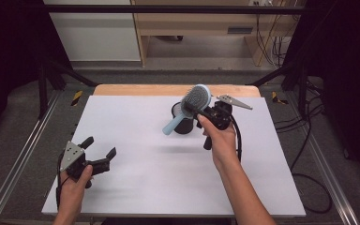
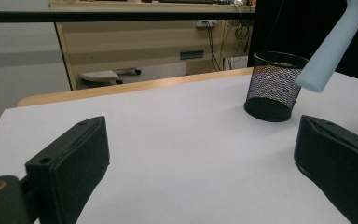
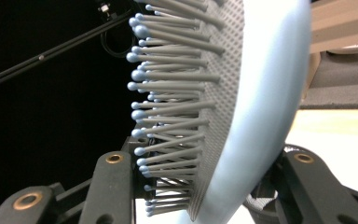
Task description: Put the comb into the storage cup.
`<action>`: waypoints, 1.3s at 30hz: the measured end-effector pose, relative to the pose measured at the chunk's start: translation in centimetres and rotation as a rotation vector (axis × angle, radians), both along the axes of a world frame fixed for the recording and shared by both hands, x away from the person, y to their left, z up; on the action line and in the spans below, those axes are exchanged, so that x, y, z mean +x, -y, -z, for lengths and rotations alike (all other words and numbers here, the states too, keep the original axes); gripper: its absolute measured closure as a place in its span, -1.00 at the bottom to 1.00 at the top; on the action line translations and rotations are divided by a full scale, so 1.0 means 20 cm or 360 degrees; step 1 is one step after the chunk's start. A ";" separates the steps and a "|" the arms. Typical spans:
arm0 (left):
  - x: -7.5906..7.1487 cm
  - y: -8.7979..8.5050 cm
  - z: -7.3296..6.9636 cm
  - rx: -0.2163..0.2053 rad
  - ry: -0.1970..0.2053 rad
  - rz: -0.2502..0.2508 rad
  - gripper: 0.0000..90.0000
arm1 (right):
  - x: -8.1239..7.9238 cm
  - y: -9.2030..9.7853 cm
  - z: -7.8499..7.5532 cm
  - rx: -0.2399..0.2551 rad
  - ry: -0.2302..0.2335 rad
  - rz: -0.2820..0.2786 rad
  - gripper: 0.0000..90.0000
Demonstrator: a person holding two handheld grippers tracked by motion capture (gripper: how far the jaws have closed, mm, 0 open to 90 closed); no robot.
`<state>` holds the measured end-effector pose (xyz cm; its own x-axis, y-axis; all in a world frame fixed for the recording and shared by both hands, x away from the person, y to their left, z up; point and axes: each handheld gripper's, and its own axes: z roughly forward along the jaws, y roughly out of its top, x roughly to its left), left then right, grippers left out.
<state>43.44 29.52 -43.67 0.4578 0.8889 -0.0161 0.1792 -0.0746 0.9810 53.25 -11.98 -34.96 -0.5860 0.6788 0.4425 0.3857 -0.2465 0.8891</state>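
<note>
Partly behind the brush (image 1: 192, 105), mesh cup (image 1: 183, 123); right tool (image 1: 198, 112) clamped on brush, left tool (image 1: 101, 151) apart.

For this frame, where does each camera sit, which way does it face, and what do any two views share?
High view: above the person's side, looking forward and down at the table; both forearms show, the left claw open.
Left gripper view: low on that claw, facing the mesh cup; its own jaws show.
Right gripper view: on the right claw, against the brush it grips.
High and left gripper views share cup and brush handle.
</note>
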 end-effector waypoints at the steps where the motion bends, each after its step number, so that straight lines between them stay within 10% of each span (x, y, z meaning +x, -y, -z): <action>1: 0.00 0.00 0.00 0.0000 -0.0001 0.0000 -0.93 | 0.01 0.00 -0.01 0.0001 0.0002 0.0003 0.20; 19: 0.00 -0.01 0.01 -0.0014 0.0015 -0.0056 -0.97 | 0.16 0.00 -0.17 0.0018 0.0005 0.0058 0.20; 39: 0.01 -0.03 0.01 -0.0047 0.0010 -0.0062 -0.96 | 0.30 0.06 -0.17 0.0066 -0.0016 0.0160 0.20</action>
